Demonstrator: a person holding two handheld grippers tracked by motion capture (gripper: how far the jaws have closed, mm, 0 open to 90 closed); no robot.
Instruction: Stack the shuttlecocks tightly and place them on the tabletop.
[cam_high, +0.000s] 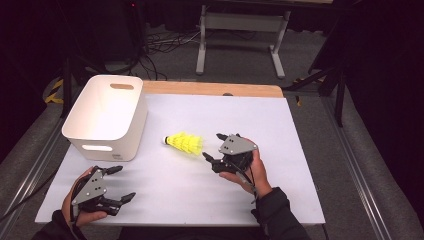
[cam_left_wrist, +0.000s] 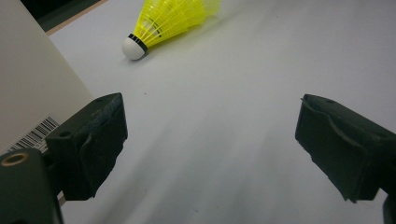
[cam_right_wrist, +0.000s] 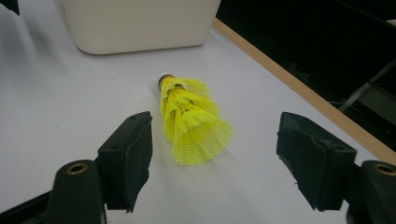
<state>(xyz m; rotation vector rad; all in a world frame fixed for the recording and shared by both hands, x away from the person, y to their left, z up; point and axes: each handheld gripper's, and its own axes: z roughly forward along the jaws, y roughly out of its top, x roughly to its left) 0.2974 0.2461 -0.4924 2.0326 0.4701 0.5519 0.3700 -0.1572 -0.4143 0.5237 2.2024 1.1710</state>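
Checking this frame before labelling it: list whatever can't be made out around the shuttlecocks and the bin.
- Yellow shuttlecocks: nested in a stack; right gripper view suggests three skirts, exact count unclear.
- White bin: its floor is hidden by the near wall in the high view; contents unknown.
- Barcode label on the bin: cut by the left gripper's jaw, print too small.
- Shuttlecock skirts: cropped by the top edge in the left gripper view.

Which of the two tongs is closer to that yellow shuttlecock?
The right. The right tongs sit open just behind the skirt of the shuttlecock, not touching it. The left tongs rest open at the table's near-left corner, well away from it.
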